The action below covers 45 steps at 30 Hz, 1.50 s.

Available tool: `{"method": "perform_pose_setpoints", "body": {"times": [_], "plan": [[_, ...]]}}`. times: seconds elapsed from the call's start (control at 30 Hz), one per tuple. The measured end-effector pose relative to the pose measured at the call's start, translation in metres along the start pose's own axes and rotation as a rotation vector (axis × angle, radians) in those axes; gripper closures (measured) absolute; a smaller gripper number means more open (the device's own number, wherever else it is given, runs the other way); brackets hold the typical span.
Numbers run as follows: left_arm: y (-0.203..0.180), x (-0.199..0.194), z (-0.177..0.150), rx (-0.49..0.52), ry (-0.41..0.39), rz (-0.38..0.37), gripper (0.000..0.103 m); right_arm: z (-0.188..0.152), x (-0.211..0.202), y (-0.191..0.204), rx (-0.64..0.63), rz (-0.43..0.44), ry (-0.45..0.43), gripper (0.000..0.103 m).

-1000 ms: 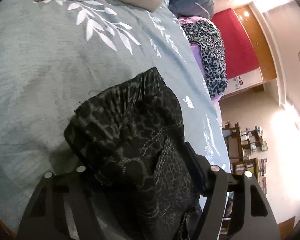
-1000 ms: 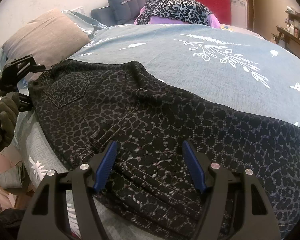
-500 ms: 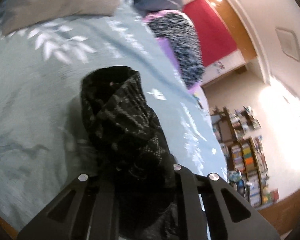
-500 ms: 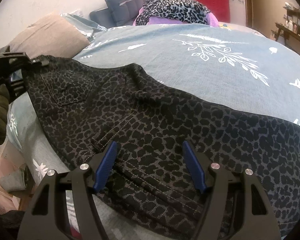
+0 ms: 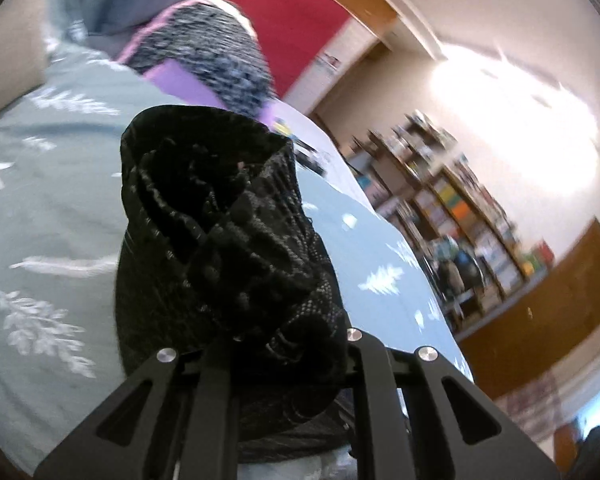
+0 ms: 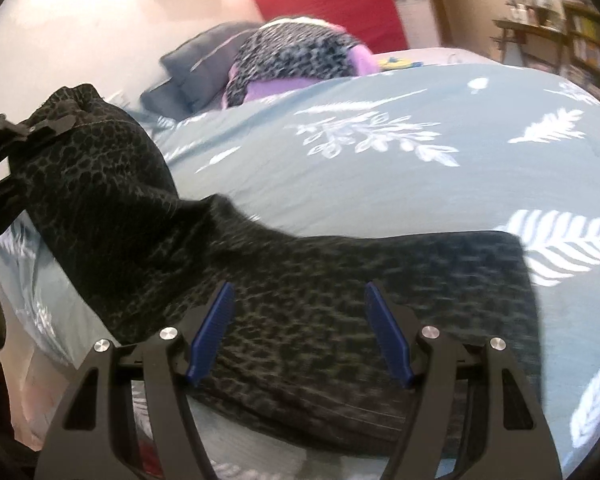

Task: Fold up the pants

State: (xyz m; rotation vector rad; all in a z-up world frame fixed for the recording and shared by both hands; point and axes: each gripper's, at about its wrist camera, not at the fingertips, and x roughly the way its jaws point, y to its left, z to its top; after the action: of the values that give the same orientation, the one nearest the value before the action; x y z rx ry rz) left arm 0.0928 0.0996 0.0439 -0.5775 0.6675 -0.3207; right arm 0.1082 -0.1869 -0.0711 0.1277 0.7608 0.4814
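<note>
So the pants (image 6: pixel 300 300), a dark leopard-print stretch fabric with a stitched seam, are being spread across the bed (image 6: pixel 380 184), which is being covered by a soft grey-blue quilt with white fern leaves printed on it. One end of the pants is being bunched into a thick wad (image 5: pixel 220 240) and pinched by the left gripper (image 5: pixel 288 344), its jaws pressed together on the cloth; compared with a second ago, when the jaws were spread around the fabric, that end is now being held up off the quilt and the view is being tilted toward a bookshelf (image 5: pixel 460 216). In the right view the raised end is seen at the far left, with the rest lying flat as a long band. The right gripper (image 6: pixel 298 332) is being held over the middle of the pants with its blue ribbed jaws spread, nothing pinched, same as before. A leopard-and-purple pile of clothes (image 6: pixel 296 56) and a dark pillow (image 6: pixel 196 76) are sitting further up the bed.
</note>
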Motion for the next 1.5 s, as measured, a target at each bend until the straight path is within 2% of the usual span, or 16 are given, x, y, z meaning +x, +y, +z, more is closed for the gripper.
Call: {"method": "perform_pose_setpoints", "body": {"times": [0.17,0.23,0.4,0.53,0.8,0.9,0.97,1.13,1.27,1.37,1.5], "plan": [[-0.052,0.032,-0.015,0.090,0.085,-0.041,0.092,-0.002,-0.023,-0.035,0.092,-0.020,-0.043,0.033],[-0.069,0.046,-0.022,0.116,0.118,-0.050,0.092,-0.004,-0.033,-0.052,0.142,-0.001,-0.063,0.033],[-0.104,0.089,-0.049,0.202,0.206,-0.028,0.092,-0.008,-0.053,-0.090,0.230,-0.008,-0.100,0.033],[-0.117,0.118,-0.072,0.247,0.287,-0.021,0.092,-0.011,-0.063,-0.110,0.282,-0.020,-0.120,0.033],[-0.142,0.155,-0.117,0.377,0.391,0.001,0.091,-0.016,-0.071,-0.132,0.322,-0.038,-0.142,0.033],[-0.138,0.171,-0.126,0.366,0.446,0.032,0.086,-0.017,-0.071,-0.136,0.330,-0.044,-0.142,0.033],[-0.134,0.182,-0.128,0.319,0.492,0.012,0.071,-0.017,-0.071,-0.136,0.331,-0.047,-0.139,0.033],[-0.135,0.178,-0.129,0.304,0.487,-0.049,0.045,-0.018,-0.069,-0.137,0.334,-0.054,-0.134,0.033],[-0.135,0.164,-0.127,0.307,0.485,-0.096,0.044,-0.018,-0.070,-0.139,0.343,-0.058,-0.134,0.033],[-0.131,0.158,-0.126,0.295,0.486,-0.101,0.044,-0.017,-0.073,-0.139,0.349,-0.054,-0.136,0.033],[-0.105,0.145,-0.118,0.211,0.475,-0.093,0.044,-0.016,-0.076,-0.133,0.351,-0.016,-0.134,0.033]]}}
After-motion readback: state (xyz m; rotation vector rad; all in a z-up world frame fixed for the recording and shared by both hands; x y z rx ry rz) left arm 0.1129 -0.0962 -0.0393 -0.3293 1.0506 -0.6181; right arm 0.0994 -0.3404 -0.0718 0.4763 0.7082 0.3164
